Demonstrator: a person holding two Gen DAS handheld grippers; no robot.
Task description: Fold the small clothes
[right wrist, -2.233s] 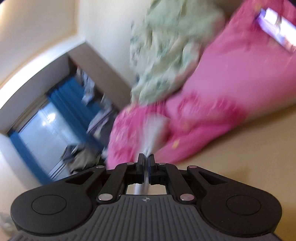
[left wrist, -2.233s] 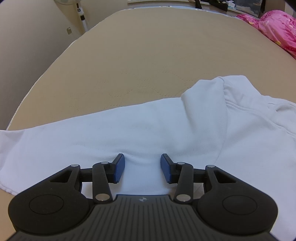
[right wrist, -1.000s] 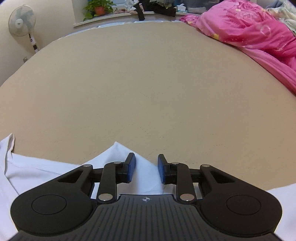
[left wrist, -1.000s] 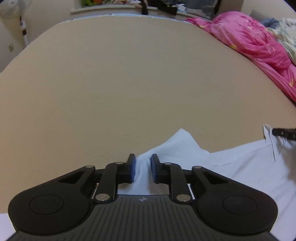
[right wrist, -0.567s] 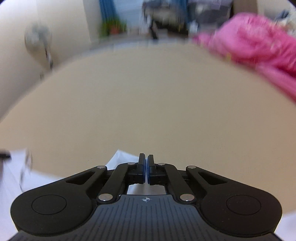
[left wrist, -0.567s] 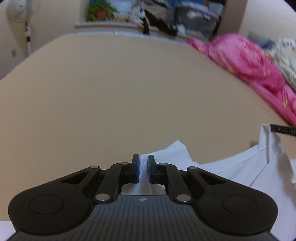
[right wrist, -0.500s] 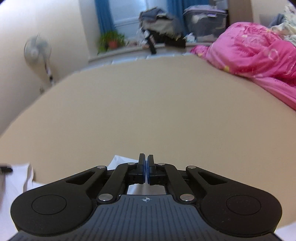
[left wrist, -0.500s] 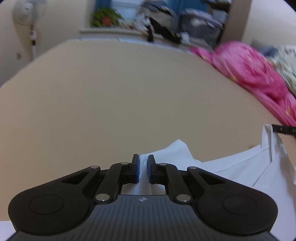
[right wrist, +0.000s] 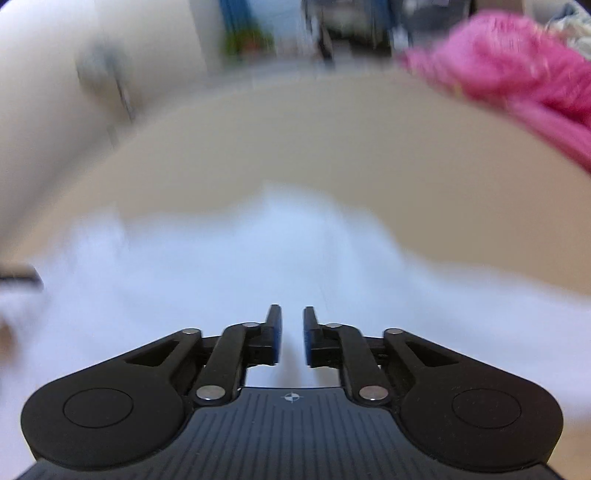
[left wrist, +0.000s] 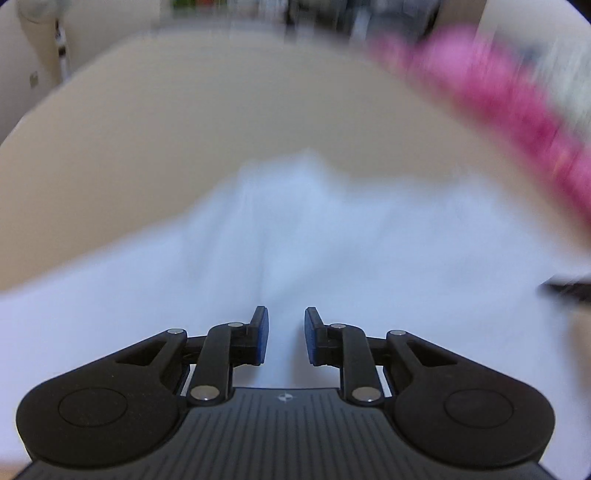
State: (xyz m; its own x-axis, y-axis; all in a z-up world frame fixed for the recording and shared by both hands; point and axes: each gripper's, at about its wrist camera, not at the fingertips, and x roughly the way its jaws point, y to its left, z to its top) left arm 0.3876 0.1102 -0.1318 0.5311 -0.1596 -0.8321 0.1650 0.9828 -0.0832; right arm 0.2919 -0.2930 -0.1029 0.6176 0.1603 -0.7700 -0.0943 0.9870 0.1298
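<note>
White garment (left wrist: 332,251) spread on beige bed (left wrist: 184,140); left gripper (left wrist: 286,334), right gripper (right wrist: 291,332) just parted, holding nothing.

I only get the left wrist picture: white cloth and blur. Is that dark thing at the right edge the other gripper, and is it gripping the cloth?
Observer: Probably. In the right wrist view the right gripper has its jaws apart. They have just been opening, and the white garment shows in the gap, unpinched.
Operator: What's beyond it?
Observer: A blurred blue curtain on the far wall.
Operator: Does it see mine?
Observer: A dark blurred shape sits at its left edge. It is probably the left gripper, whose jaws have likewise just been opening, with nothing pinched.
</note>
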